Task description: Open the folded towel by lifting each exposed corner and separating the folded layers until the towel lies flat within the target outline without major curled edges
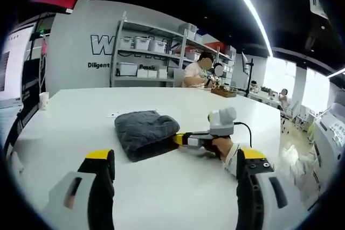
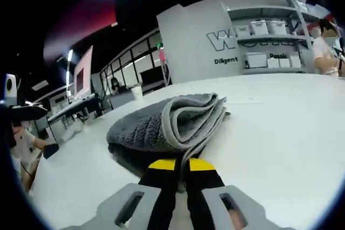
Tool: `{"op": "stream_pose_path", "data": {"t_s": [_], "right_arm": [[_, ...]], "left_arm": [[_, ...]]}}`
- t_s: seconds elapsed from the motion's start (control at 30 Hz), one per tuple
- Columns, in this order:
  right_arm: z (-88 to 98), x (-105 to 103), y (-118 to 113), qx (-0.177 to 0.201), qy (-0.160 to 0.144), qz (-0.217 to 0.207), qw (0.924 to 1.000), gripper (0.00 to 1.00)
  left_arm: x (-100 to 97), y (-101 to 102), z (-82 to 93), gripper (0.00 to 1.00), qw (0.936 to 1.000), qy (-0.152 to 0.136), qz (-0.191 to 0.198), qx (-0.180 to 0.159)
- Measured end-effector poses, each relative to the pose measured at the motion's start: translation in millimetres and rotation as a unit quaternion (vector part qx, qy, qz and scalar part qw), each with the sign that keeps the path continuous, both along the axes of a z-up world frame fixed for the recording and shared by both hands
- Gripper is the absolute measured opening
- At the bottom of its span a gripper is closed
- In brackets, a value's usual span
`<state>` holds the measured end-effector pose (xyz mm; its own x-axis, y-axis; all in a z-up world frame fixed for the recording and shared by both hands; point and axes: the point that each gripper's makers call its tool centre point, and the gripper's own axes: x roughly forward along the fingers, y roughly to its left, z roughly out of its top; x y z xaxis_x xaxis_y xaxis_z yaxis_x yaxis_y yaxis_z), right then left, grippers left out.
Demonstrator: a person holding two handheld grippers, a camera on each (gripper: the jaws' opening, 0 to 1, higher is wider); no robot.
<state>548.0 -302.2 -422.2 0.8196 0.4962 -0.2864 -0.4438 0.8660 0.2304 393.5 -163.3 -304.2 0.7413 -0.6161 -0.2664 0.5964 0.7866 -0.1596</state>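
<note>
Towel (image 1: 144, 132), grey, thickly folded, left of centre on the white table (image 1: 178, 100); soft, limp, light, best lifted by one top-layer corner. Right gripper (image 2: 181, 163), jaws together, pinches its lower edge at bottom centre. Left gripper (image 1: 175, 160) hangs apart, empty. Paper cup (image 1: 43, 100), far left, obstructs nothing.

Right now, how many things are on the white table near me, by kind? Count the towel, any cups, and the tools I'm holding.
Grey towel: 1, folded
White cup: 1, at the far edge of the table
Tools: 2, the left tool open, the right tool shut on the towel's edge
Total: 4
</note>
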Motion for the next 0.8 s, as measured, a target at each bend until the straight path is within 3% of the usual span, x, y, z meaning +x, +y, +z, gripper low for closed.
{"op": "stream_pose_path", "data": {"t_s": [0.3,0.8], "right_arm": [[0.1,-0.1,-4.3,-0.001,0.0,-0.008,1.0,0.0],[0.4,1.9,-13.2,-0.005,-0.002,-0.024,0.9997,0.0]], "left_arm": [[-2.5,-8.6,0.8,0.93,0.9998,0.001,-0.016,-0.01],[0.9,-2.9,-4.7,0.93,0.9999,0.01,-0.009,-0.004]]}}
